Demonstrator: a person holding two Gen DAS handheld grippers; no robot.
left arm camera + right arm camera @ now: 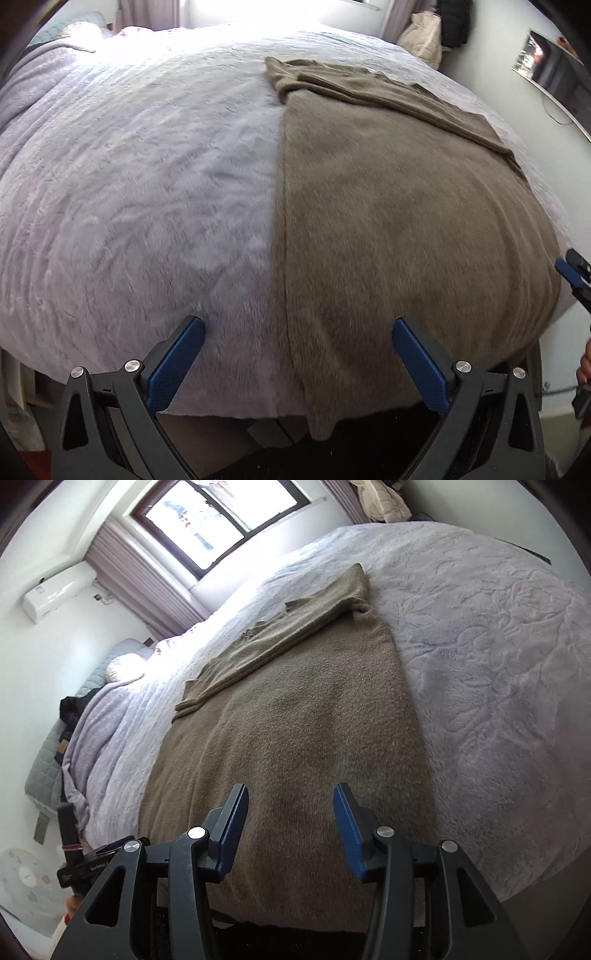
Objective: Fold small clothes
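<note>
Both the left gripper [299, 332] and right gripper [290, 797] hang with jaws spread and nothing between them above a fuzzy olive-brown garment [406, 221] (sleeve folded across its far end) lying flat on the lilac bedspread [129, 184].

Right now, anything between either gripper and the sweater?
Nothing visible. The sweater lies flat on the blanket. Both the left gripper and right gripper hover open over its near hem, jaws empty.
</note>
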